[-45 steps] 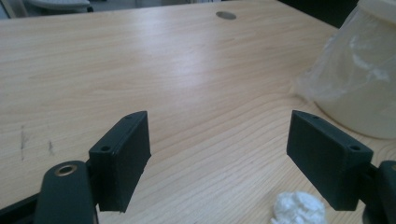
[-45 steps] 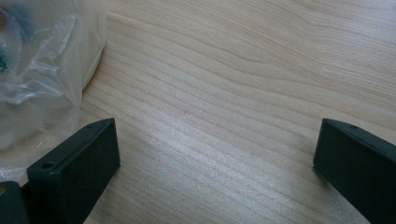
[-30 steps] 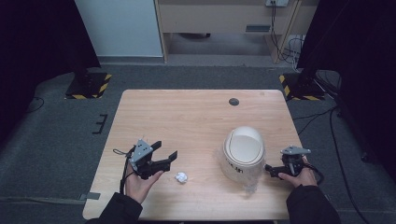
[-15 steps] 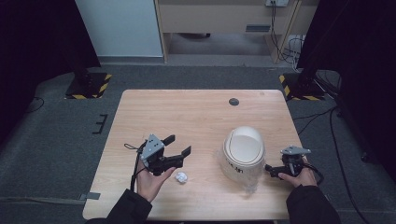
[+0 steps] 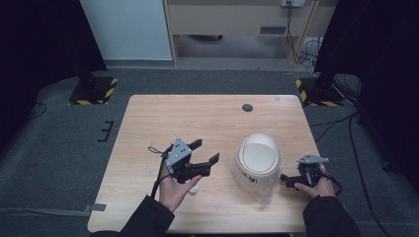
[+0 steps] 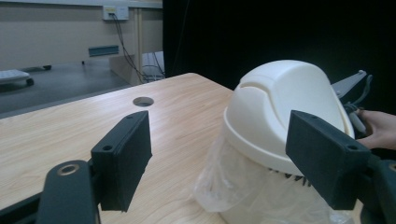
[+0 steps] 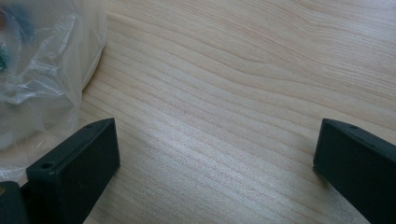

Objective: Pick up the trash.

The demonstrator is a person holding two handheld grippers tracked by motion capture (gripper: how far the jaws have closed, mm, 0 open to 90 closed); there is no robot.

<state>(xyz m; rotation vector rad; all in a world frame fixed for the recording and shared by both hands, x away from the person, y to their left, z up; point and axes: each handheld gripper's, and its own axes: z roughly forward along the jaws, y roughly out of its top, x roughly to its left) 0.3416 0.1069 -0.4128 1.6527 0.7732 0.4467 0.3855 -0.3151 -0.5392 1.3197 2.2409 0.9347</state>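
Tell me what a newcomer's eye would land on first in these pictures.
The cream domed bin with its clear plastic liner stands out, on the right part of the wooden table. To its left, the left gripper points at it with jaws wide open and empty. The right gripper rests open at the bin's right.

- A lab or recording studio, not a home
- Black curtains point(image 5: 39, 44) hang at both sides of a lone wooden table point(image 5: 207, 123)
- Stand bases with yellow-black hazard tape point(image 5: 94, 91) sit on grey carpet point(image 5: 59, 148)
- Cables point(image 5: 301, 29) run to a wall socket point(image 6: 116, 12)
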